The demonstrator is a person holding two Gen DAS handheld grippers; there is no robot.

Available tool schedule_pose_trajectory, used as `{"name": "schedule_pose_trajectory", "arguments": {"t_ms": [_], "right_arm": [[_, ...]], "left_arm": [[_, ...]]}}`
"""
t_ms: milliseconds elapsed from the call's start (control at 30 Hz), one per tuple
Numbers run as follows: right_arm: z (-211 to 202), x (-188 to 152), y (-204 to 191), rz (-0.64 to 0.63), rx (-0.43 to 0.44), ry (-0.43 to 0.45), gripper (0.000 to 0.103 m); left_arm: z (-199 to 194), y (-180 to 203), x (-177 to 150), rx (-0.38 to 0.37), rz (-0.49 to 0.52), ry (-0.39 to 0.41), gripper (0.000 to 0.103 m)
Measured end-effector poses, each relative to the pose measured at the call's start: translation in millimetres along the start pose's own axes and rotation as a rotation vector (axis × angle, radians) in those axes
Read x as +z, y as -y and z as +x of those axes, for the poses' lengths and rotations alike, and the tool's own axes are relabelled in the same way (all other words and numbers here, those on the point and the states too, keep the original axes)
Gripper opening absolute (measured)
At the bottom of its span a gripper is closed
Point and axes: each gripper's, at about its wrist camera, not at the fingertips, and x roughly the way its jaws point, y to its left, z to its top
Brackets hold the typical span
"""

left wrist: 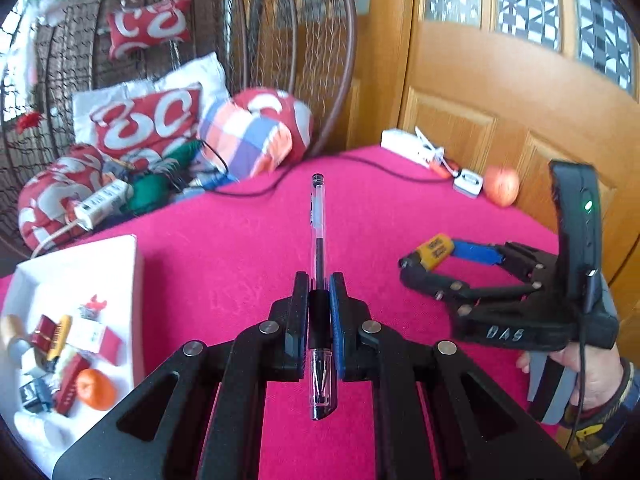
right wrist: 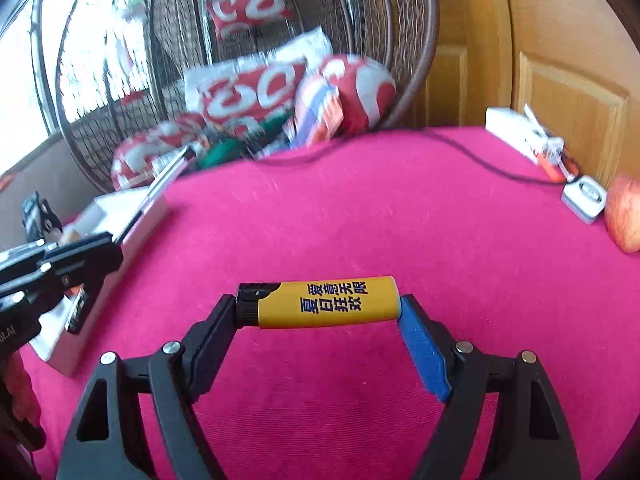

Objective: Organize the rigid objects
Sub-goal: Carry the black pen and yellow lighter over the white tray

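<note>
My left gripper (left wrist: 319, 300) is shut on a clear black-ink pen (left wrist: 318, 240), held by its black grip and pointing away over the pink tablecloth. My right gripper (right wrist: 320, 306) is shut on a yellow lighter (right wrist: 324, 303) with dark lettering, clamped end to end between its pads and lifted off the cloth. In the left wrist view the right gripper (left wrist: 430, 258) with the lighter (left wrist: 434, 250) hangs at the right, held by a hand (left wrist: 588, 376). A white tray (left wrist: 132, 280) at the left holds several small items and an orange (left wrist: 94, 388).
A red apple (left wrist: 502, 186), a small white case (left wrist: 468, 182), a white power strip (left wrist: 404, 144) and a black cable (left wrist: 352, 162) lie along the table's far right. A wicker hanging chair (left wrist: 256, 40) with red cushions stands behind. A wooden door (left wrist: 500, 92) is on the right.
</note>
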Motion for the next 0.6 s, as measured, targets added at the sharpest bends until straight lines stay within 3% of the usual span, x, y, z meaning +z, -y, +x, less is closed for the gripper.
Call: {"name": "schedule_pose_trajectory", "arguments": {"t_ms": [233, 600], "right_arm": [[-39.0, 20.2, -20.5, -0.028, 0.006, 0.123, 0.081], [-54.7, 23.7, -47.0, -0.069, 0.024, 0.143, 0.081]], "left_arm": [[-29.5, -10.7, -0.3, 0.020, -0.038, 0.054, 0.009], [-58.8, -27.6, -6.3, 0.045, -0.085, 0.094, 0.009]]}}
